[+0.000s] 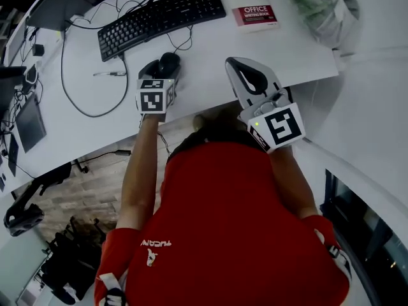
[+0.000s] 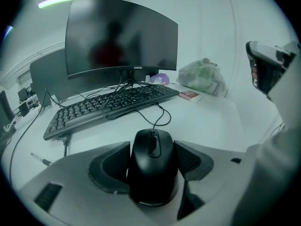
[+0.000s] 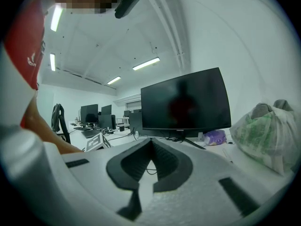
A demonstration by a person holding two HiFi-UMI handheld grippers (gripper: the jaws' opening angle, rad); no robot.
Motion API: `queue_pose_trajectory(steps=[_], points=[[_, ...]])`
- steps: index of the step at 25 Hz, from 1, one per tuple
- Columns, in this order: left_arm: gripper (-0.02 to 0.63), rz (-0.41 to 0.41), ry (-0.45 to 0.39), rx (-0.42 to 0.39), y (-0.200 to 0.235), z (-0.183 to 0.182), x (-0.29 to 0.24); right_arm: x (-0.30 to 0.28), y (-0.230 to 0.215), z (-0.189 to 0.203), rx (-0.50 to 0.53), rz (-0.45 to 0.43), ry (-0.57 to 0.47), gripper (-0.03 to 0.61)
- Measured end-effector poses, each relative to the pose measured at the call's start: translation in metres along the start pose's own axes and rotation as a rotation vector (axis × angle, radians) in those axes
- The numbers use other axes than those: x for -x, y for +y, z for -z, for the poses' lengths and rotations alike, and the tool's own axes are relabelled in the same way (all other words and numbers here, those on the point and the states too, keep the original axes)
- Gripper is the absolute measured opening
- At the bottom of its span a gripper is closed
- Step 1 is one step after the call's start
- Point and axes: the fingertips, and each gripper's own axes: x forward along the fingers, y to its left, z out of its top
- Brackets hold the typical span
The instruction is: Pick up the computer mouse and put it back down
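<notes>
A black wired computer mouse (image 2: 153, 171) sits between the dark pads of my left gripper (image 2: 151, 148), which is shut on its two sides. Its cable loops away toward the keyboard (image 2: 108, 105). In the head view the mouse (image 1: 169, 62) shows just ahead of the left gripper (image 1: 164, 67), near the front edge of the white desk (image 1: 210, 56). Whether it rests on the desk or hangs just above it I cannot tell. My right gripper (image 1: 234, 64) is held to the right, its jaws shut on nothing (image 3: 151, 143) and pointing up toward the monitor (image 3: 186, 100).
A black keyboard (image 1: 162, 19) lies beyond the mouse, with a red-and-white book (image 1: 255, 13) to its right and a plastic bag (image 1: 315, 5) at the far right. A pen (image 1: 109, 74) and loose cables lie left of the mouse. The desk's curved edge runs just below both grippers.
</notes>
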Motion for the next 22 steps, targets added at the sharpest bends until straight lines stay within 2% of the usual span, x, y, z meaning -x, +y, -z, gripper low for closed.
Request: queue_pose_trajectory(steps=[3, 9, 22], points=[[0.278, -0.023, -0.032, -0.007, 0.004, -0.002, 0.002, 0.001, 0.002, -0.001, 0.001, 0.003, -0.002, 0.005], [0.278, 0.007, -0.130, 0.023, -0.006, -0.027, 0.038, 0.002, 0.004, -0.007, -0.008, 0.003, -0.014, 0.005], [0.278, 0.041, -0.548, 0.120, -0.021, -0.107, 0.181, 0.004, 0.014, -0.039, -0.038, -0.031, -0.090, 0.005]])
